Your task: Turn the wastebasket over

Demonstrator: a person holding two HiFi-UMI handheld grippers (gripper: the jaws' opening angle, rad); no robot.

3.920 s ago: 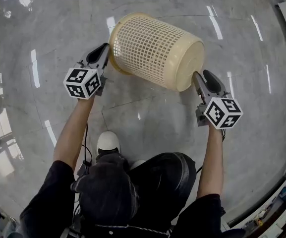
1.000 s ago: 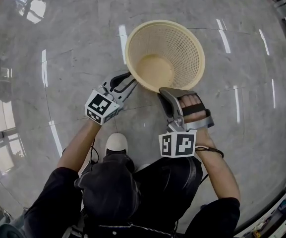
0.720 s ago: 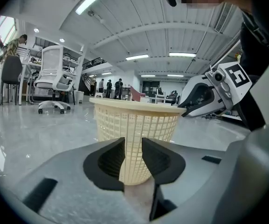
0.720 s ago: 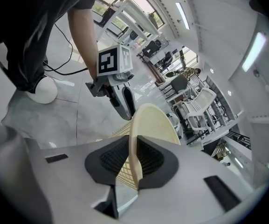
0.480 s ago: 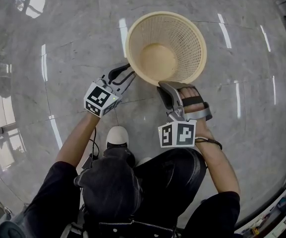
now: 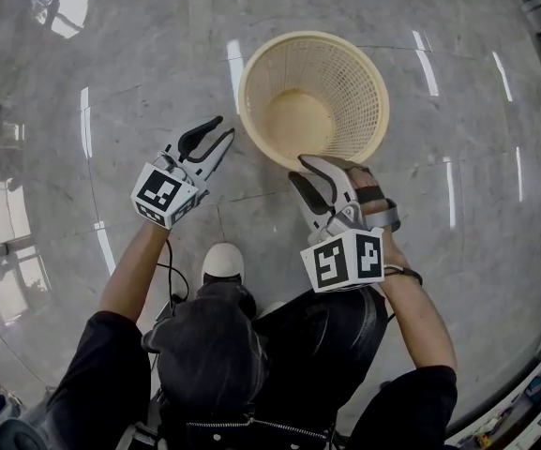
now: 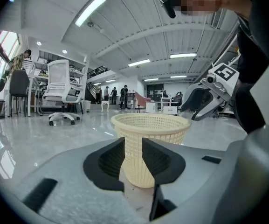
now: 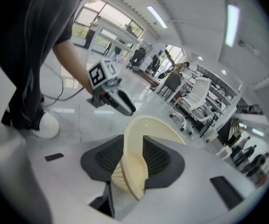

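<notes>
The cream mesh wastebasket (image 6: 312,120) stands upright on the marble floor, mouth up. My left gripper (image 6: 221,129) is open, off to the left of the basket and not touching it. In the left gripper view the basket (image 7: 153,125) shows beyond the empty jaws. My right gripper (image 6: 315,178) sits at the basket's near rim and its jaws are opening. In the right gripper view the rim (image 8: 139,129) still lies between the two pads, and the left gripper (image 8: 120,101) shows beyond it.
A white shoe (image 6: 221,261) of the person rests on the floor just behind the grippers. White office chairs (image 7: 62,90) and desks stand farther off, with several people in the distance. Glossy marble floor (image 6: 111,64) surrounds the basket.
The basket, earlier tipped on its side between both grippers, now stands upright. My left gripper has drawn back to the left off the rim. The right jaws have spread apart.
</notes>
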